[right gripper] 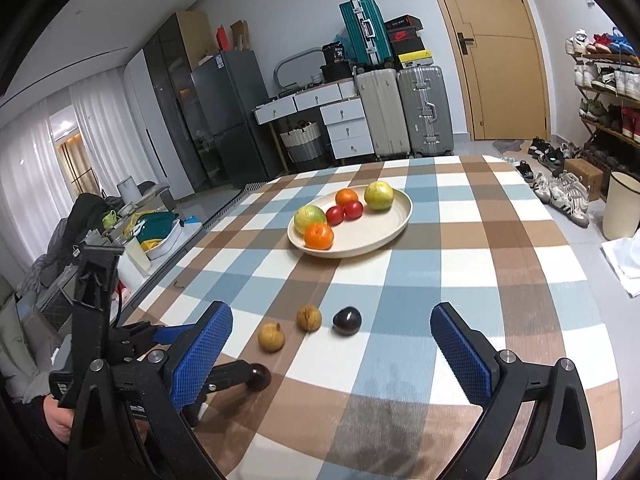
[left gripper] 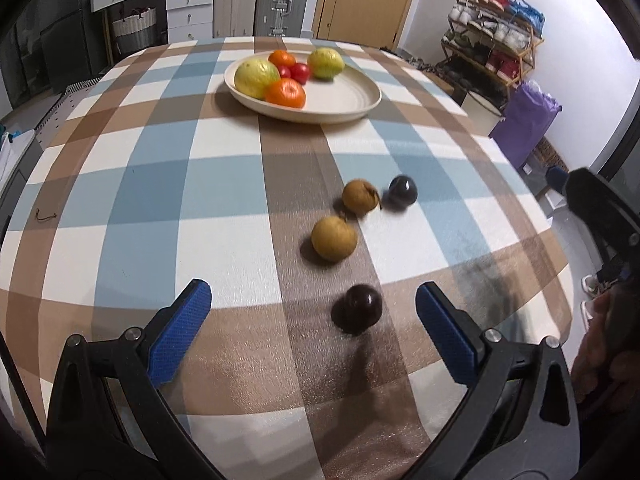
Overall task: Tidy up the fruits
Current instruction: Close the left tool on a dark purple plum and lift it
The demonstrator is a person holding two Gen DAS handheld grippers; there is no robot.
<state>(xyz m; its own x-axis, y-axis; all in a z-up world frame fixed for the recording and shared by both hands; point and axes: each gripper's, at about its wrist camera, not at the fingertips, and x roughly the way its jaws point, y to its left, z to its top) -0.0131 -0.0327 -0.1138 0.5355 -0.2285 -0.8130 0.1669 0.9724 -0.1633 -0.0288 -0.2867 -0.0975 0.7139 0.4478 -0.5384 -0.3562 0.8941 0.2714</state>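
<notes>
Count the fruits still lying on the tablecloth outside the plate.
4: a dark plum between the left hand-held gripper fingers, a brown fruit beyond it, another brown fruit farther on, and a second dark plum beside that.

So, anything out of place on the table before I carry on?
Four small fruits lie loose on the tablecloth, off the plate: two brown ones and two dark plums. Nothing looks spilled or damaged. Both grippers, left and right, are open and empty.
</notes>
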